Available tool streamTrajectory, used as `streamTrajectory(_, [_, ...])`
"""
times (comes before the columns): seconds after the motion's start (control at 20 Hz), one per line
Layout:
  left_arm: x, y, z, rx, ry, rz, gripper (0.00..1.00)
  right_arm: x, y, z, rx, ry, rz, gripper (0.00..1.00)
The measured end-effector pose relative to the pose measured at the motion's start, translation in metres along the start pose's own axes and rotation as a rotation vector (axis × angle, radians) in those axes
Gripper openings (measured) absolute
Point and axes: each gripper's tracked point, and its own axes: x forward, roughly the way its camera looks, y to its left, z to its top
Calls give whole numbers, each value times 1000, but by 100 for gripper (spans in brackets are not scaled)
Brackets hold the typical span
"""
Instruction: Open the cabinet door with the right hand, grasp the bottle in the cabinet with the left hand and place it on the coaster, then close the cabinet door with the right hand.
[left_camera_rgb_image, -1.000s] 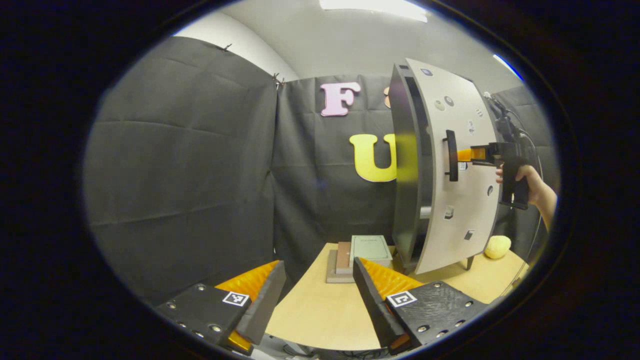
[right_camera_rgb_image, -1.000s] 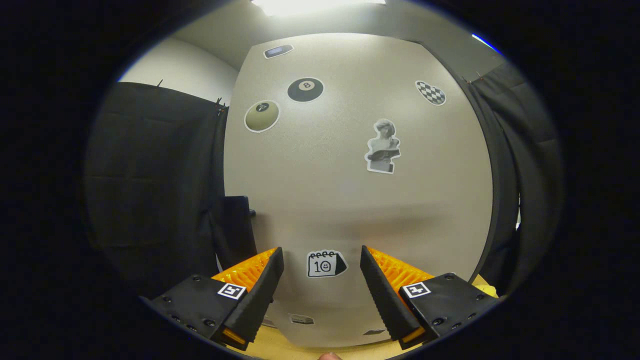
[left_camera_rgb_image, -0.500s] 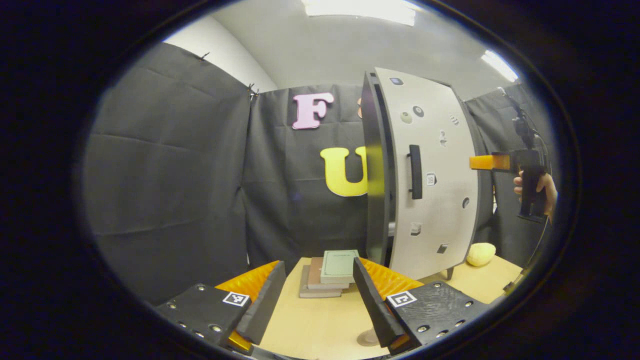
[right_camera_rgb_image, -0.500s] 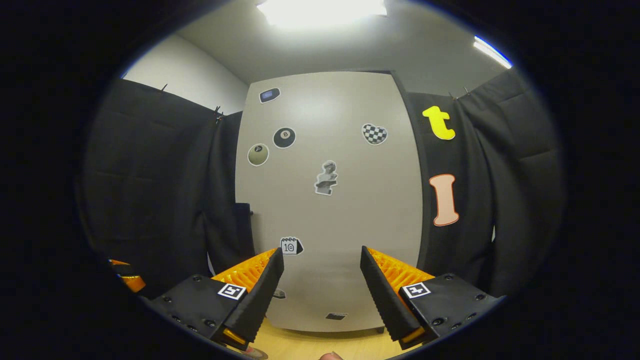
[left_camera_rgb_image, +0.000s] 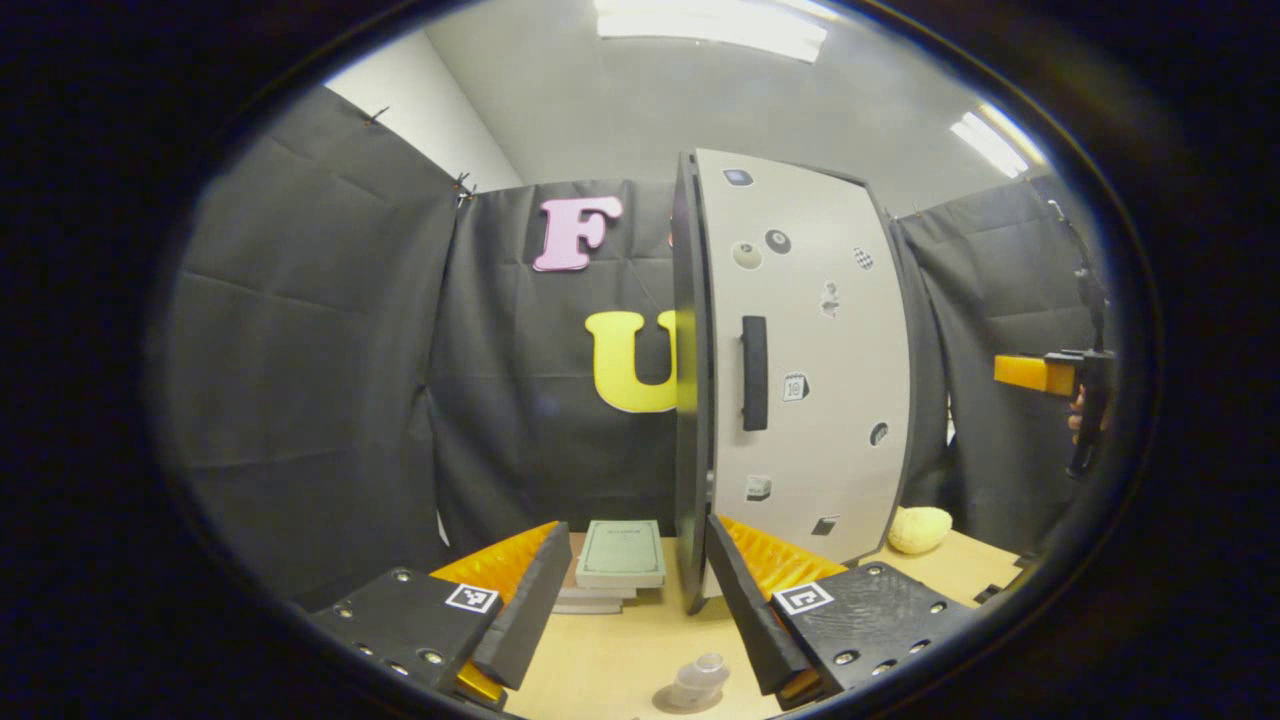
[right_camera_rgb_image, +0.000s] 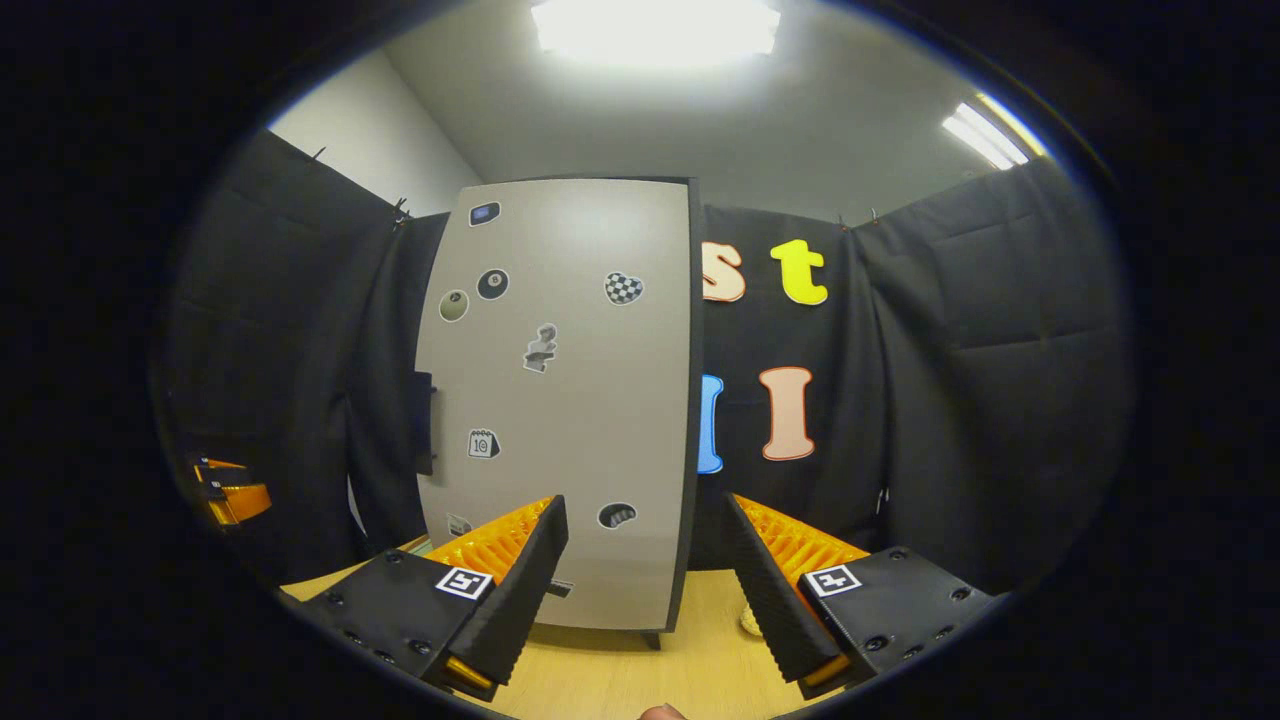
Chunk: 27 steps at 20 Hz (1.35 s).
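Right tool (right_camera_rgb_image: 645, 575) spread open, empty; stickered cabinet door (right_camera_rgb_image: 560, 400) ahead, seemingly shut; wooden table (right_camera_rgb_image: 640, 670) below

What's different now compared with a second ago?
The right gripper has let go of the cabinet door by its handle and backed away; the door has swung shut. A bottle on a coaster has come into view. Both grippers' jaws stayed open.

Pale grey cabinet door (left_camera_rgb_image: 810, 350) with black handle (left_camera_rgb_image: 754, 373); light wooden table (left_camera_rgb_image: 610, 655).

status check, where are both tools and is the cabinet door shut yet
Left tool open, empty. Right tool open, clear of the cabinet door. Door shut. Bottle on its coaster. Nothing in the way.
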Motion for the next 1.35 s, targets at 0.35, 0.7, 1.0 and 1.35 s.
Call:
streamTrajectory(0.35, [3, -30, 7, 17, -16, -46, 82, -40, -26, -31, 48, 45, -44, 97])
streamTrajectory(0.7, [-2, -40, 11, 31, -25, -49, 82, -50, -35, -32, 47, 42, -68, 98])
streamTrajectory(1.0, [-6, -32, 15, 26, -33, -22, 82, -49, -38, -31, 66, 37, -71, 98])
streamTrajectory(1.35, [-6, -25, 13, 25, -29, -2, 82, -44, -32, -35, 50, 57, -57, 98])
